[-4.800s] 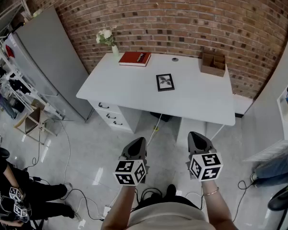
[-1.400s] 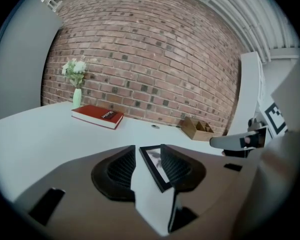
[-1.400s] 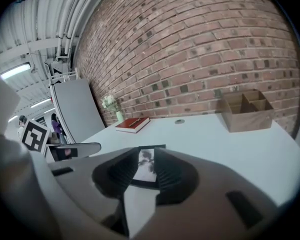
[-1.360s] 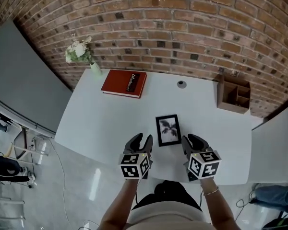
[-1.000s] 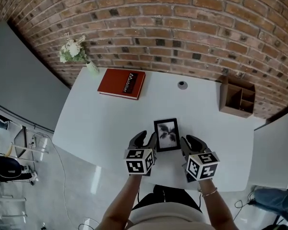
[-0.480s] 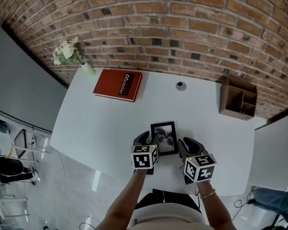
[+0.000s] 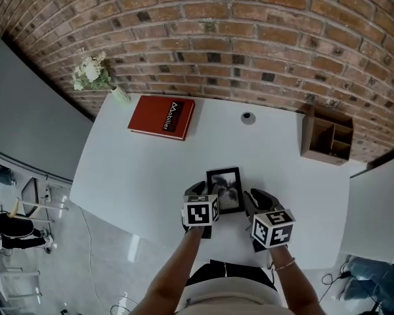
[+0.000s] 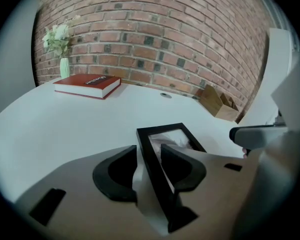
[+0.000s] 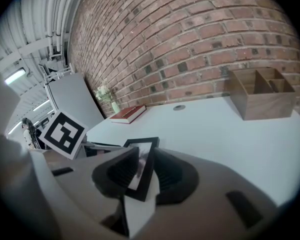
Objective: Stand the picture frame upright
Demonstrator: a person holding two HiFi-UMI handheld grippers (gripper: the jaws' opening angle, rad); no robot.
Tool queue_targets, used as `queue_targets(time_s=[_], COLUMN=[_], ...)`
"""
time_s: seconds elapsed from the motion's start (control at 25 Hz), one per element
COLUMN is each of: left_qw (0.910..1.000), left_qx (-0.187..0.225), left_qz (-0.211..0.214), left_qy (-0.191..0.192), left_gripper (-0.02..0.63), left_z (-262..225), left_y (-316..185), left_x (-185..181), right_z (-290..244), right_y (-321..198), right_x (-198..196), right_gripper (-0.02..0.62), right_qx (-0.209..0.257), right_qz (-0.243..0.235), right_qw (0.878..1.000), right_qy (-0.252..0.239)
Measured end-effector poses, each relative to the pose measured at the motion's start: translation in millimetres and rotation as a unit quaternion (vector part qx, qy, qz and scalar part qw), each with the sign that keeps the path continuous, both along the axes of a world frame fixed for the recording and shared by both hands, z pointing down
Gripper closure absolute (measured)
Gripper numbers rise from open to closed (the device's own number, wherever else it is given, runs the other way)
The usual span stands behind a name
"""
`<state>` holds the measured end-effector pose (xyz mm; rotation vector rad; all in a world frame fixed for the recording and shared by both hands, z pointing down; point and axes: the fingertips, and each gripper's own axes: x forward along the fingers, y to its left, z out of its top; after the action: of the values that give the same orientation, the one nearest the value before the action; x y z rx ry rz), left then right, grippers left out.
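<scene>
A small black picture frame (image 7: 226, 188) lies flat on the white desk (image 7: 131, 169), close to the front edge. My left gripper (image 7: 205, 190) stands open astride the frame's left rail (image 8: 151, 149), and a sliver of white desk shows beside the rail. On the other side, my right gripper (image 7: 253, 199) is open around the frame's right edge (image 9: 142, 149). In the right gripper view the left gripper's marker cube (image 9: 62, 134) sits just across the frame. Neither pair of pads visibly presses the frame.
A red book (image 7: 163, 117) and a vase of white flowers (image 7: 92, 74) stand at the back left. A round cable grommet (image 7: 248, 117) is at the back middle, a wooden organizer (image 7: 326, 136) at the back right. A brick wall runs behind, with a grey cabinet (image 7: 26, 110) on the left.
I walked up to the desk. Over the last second both grippers slid forward onto the frame's two side edges; the frame has stayed flat.
</scene>
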<state>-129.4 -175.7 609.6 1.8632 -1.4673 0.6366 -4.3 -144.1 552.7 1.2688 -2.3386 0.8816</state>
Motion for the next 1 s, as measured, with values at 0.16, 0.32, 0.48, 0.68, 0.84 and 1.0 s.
queue_targets(time_s=[0.16, 0.32, 0.48, 0.68, 0.84, 1.0], left_qw=[0.9998, 0.9991, 0.9982, 0.9974, 0.9971, 0.9967], left_qx=[-0.015, -0.029, -0.037, -0.035, -0.024, -0.014], left_qz=[-0.001, -0.014, -0.030, -0.050, -0.060, -0.066], left_qy=[0.009, 0.029, 0.036, 0.039, 0.039, 0.045], left_gripper=[0.464, 0.495, 0.503, 0.521, 0.531, 0.535], left_z=[1.1, 3.4, 3.3, 3.4, 3.0, 1.3], left_y=[-0.6, -0.6, -0.9, 1.0, -0.7, 0.0], left_x=[0.5, 3.2, 2.5, -0.5, -1.2, 0.3], right_z=[1.2, 4.3, 7.8, 16.0, 22.2, 26.0], right_y=[-1.3, -1.6, -1.7, 0.7, 0.7, 1.9], right_x=[1.3, 2.0, 0.5, -3.2, -6.5, -7.3], right_gripper=[0.514, 0.514, 0.514, 0.514, 0.514, 0.514], right_qx=[-0.003, -0.010, -0.022, -0.041, -0.051, -0.060], right_qz=[0.003, 0.000, -0.002, -0.010, -0.020, -0.023], right_qw=[1.000, 1.000, 1.000, 0.999, 0.998, 0.998], right_qy=[-0.003, -0.005, -0.013, -0.012, -0.010, -0.011])
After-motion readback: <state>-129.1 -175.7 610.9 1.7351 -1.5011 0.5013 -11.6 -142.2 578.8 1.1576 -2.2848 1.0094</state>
